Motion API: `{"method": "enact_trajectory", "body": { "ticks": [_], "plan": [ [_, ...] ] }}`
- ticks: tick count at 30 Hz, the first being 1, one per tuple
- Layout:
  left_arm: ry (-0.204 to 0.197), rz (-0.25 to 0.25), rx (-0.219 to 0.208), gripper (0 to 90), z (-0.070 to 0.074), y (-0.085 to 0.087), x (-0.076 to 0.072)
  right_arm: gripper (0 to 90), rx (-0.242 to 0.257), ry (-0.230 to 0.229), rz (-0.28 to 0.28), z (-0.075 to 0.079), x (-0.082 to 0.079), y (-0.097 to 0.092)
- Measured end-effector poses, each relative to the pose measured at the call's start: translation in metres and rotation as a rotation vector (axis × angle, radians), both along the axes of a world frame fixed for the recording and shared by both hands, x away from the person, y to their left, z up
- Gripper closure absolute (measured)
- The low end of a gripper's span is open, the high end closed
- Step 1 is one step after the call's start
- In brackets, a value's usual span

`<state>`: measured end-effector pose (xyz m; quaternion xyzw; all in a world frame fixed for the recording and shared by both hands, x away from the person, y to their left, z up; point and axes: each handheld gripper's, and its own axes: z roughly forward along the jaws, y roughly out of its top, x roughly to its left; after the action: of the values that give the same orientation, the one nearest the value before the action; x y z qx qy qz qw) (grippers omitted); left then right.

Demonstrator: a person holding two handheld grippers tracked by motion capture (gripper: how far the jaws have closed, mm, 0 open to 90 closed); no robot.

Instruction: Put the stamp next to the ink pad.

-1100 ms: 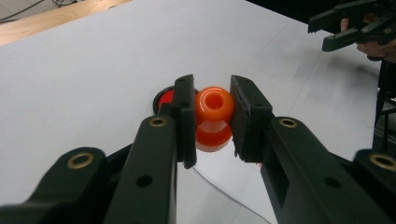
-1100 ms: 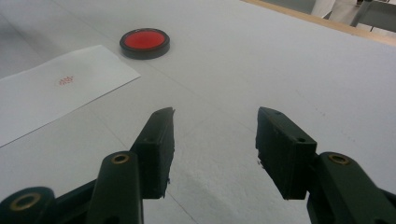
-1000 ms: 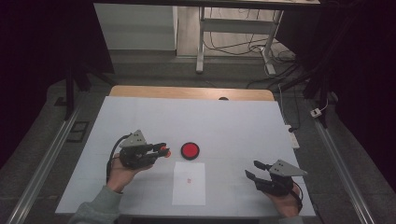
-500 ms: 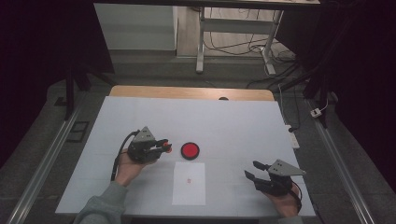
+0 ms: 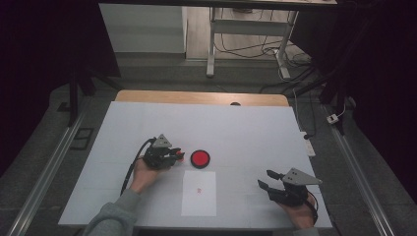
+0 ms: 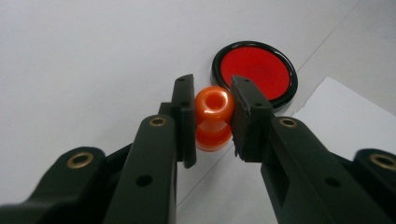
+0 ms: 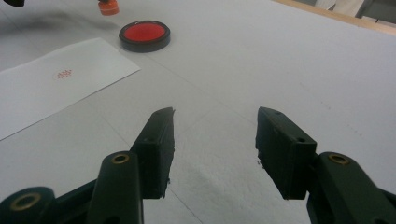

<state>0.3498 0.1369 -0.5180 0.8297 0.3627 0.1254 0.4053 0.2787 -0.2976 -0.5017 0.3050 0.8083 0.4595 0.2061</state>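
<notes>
**Stamp held beside the ink pad**

We see the left gripper clamped on the small orange plastic stamp, just beside the round red ink pad in its black rim. The right gripper rests unclenched, holding nothing. Risk, we judge: the smooth knob twists between the jaws, smearing ink over the white paper sheet. Its red mark is too small to read.

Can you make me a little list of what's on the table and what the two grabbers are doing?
left gripper: shut on the orange stamp
right gripper: open, empty, above the table
ink pad: round, red, black rim, beside the stamp
paper: white sheet with a small red mark, near the ink pad
</notes>
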Motion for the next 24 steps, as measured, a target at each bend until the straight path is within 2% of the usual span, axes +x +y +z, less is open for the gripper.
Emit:
{"method": "enact_trajectory", "body": {
  "ticks": [6,20,22,24],
  "plan": [
    [0.005,-0.013,0.038,72.5,-0.007,-0.010,0.003,46.2,0.000,0.002,0.002,0.000,0.000,0.000],
    [0.012,-0.005,0.054,71.2,-0.013,-0.014,0.005,46.2,-0.001,0.007,0.001,-0.001,0.000,0.001],
    [0.012,-0.006,0.058,66.1,-0.013,-0.014,0.005,46.2,-0.001,0.007,0.001,-0.001,0.000,0.001],
    [0.006,-0.004,0.059,56.3,-0.010,-0.013,0.004,46.2,-0.005,0.007,-0.002,-0.001,0.000,0.001]
  ]
}}
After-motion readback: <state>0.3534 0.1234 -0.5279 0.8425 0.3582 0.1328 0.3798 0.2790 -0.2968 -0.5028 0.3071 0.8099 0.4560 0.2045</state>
